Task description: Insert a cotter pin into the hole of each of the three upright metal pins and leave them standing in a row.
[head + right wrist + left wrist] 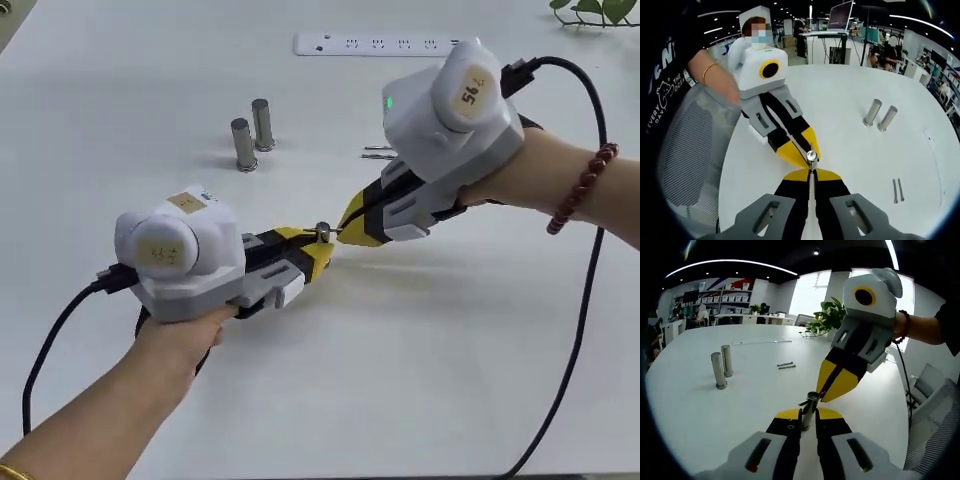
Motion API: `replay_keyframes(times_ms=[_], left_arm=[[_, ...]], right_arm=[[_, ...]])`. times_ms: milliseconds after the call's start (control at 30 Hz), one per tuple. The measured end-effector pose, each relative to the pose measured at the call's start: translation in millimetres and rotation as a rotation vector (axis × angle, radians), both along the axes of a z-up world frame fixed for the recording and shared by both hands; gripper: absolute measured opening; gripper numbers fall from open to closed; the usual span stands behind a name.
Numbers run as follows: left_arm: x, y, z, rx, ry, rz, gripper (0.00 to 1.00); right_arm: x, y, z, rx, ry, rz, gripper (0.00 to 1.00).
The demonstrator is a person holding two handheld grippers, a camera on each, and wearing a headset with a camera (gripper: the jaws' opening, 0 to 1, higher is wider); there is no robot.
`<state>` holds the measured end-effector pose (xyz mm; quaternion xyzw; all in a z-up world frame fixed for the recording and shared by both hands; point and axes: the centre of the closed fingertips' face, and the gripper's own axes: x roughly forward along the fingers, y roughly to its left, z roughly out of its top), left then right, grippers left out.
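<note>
My left gripper (322, 245) (808, 415) is shut on a short metal pin (322, 231) (810, 405), held just above the table. My right gripper (345, 228) (811, 174) comes in from the right, shut on a thin cotter pin (811, 167) whose tip meets the top of the held metal pin (811, 156). In the left gripper view a thin wire end pokes out beside the pin's top. Two more metal pins (243, 145) (262, 124) stand upright side by side at the back left. Two spare cotter pins (378, 152) (785, 365) (897, 190) lie flat on the table.
A white power strip (375, 44) lies along the far edge of the white table (420, 350). Black cables (585, 300) trail from both grippers. A plant (595, 10) sits at the far right corner. A mesh chair (692, 150) stands beside the table.
</note>
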<state>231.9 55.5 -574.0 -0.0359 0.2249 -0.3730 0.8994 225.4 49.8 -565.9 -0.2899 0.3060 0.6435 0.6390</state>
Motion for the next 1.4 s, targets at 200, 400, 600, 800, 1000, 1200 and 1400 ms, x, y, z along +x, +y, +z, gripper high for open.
replay_keyframes(times_ms=[200, 400, 600, 800, 1000, 1200, 1400], left_arm=[[0.3, -0.5, -0.5, 0.003, -0.003, 0.017, 0.09], [0.8, -1.2, -0.2, 0.009, -0.007, 0.028, 0.09], [1.6, -1.3, -0.2, 0.019, -0.011, 0.033, 0.08], [2.1, -0.9, -0.5, 0.020, -0.010, 0.034, 0.08], [2.6, -0.3, -0.5, 0.023, -0.013, 0.037, 0.08], [3.7, 1.5, 0.6, 0.034, -0.028, 0.038, 0.08], [3.4, 2.6, 1.8, 0.051, -0.052, 0.017, 0.07]], right_arm=[[0.3, 2.0, 0.5, 0.004, -0.002, -0.003, 0.00], [0.2, 3.7, 1.0, 0.008, -0.008, 0.000, 0.00], [1.2, 5.3, 1.7, 0.011, -0.011, -0.002, 0.00], [1.9, 5.4, 1.3, 0.013, -0.008, -0.007, 0.00], [3.8, 1.9, -0.2, 0.000, -0.001, -0.038, 0.08], [5.7, -3.5, -0.9, 0.004, 0.007, -0.075, 0.11], [10.5, -7.5, -1.7, 0.009, 0.008, -0.115, 0.12]])
